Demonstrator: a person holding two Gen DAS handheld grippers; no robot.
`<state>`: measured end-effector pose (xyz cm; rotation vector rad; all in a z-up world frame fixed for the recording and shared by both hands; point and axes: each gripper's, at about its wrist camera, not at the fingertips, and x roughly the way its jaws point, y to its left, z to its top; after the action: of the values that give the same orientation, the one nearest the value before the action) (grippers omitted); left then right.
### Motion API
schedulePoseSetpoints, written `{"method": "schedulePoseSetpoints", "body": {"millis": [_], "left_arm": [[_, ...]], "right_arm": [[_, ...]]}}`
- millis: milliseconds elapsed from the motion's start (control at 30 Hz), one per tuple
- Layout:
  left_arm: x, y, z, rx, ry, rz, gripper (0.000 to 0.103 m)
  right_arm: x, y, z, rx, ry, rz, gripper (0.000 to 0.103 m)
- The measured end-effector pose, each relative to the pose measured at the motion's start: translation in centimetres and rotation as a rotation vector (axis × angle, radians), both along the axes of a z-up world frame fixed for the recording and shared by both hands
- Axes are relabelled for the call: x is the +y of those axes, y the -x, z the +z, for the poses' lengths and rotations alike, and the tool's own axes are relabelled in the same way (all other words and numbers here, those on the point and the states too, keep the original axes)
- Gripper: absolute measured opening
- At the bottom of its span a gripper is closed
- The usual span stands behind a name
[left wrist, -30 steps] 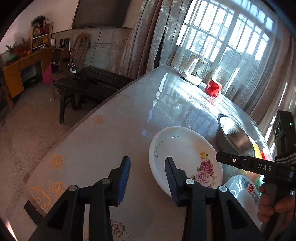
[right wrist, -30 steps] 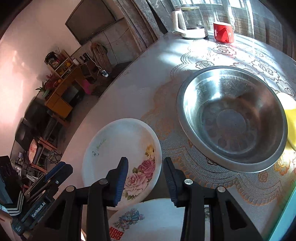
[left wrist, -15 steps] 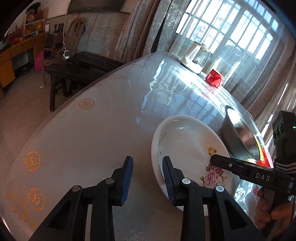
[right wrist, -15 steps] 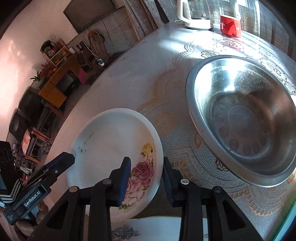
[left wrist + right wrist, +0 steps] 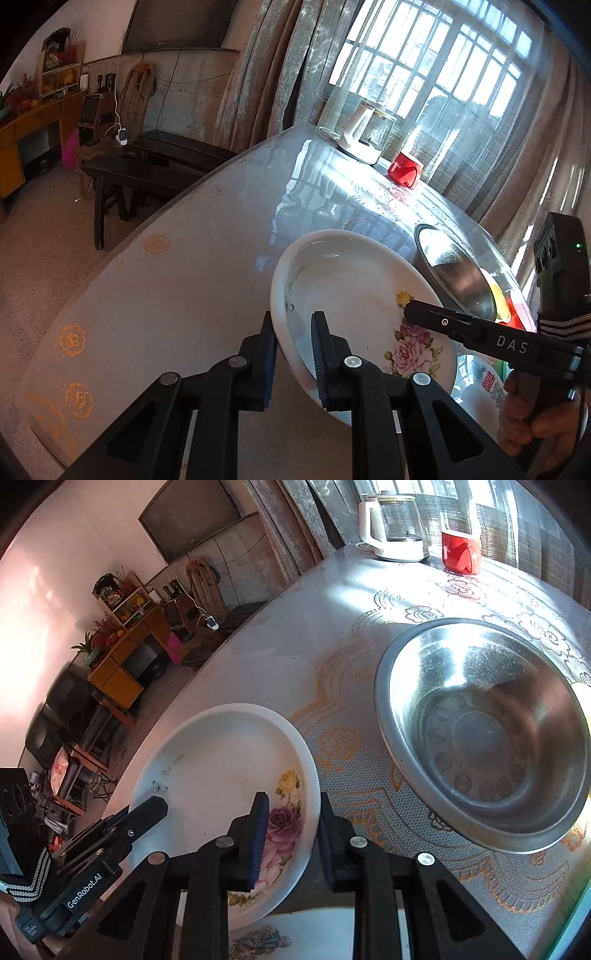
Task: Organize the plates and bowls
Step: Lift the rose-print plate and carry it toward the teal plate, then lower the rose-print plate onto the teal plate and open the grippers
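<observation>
Beside the steel bowl [image 5: 484, 734], my left gripper [image 5: 293, 354] and right gripper [image 5: 290, 834] straddle the floral plate [image 5: 354, 295]. Both pairs of jaws are clamped on opposite rims.

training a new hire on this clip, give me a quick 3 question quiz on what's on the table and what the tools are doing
1. True or false: both the left tool and the right tool have the rim of the floral plate between their fingers.

2. Multiple choice: what lies on the table on the far side of the floral plate from the left tool?
A. a wooden cutting board
B. a steel bowl
C. a glass vase

3. Fill in: near the window, beside the white kettle, stands a ____ mug.

Key: 1 true; 2 B; 3 red
</observation>
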<state>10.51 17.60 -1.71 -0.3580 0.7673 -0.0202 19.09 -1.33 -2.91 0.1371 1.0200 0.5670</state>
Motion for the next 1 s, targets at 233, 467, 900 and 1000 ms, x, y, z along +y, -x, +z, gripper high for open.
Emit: {"method": "schedulePoseSetpoints", "body": {"millis": [233, 467, 900, 1000], "left_arm": [[-2.3, 1.0, 3.1, -0.066, -0.026, -0.052, 0.018], [-8.0, 2.1, 5.0, -0.112, -0.025, -0.185, 0.018], [-24.2, 2.5, 3.9, -0.062, -0.078, -0.484, 0.018], [-27.7, 2.1, 3.2, -0.037, -0.102, -0.527, 0.018]], "right_arm": [[-2.9, 1.8, 2.7, -0.063, -0.088, -0.041, 0.025], [-9.2, 6.3, 4.3, -0.125, -0.124, -0.122, 0.025], [-24.5, 14.5, 2.4, -0.138, -0.114, -0.437, 0.025], [-27.4, 15.2, 1.4, -0.127, -0.109, -0.499, 0.025]]}}
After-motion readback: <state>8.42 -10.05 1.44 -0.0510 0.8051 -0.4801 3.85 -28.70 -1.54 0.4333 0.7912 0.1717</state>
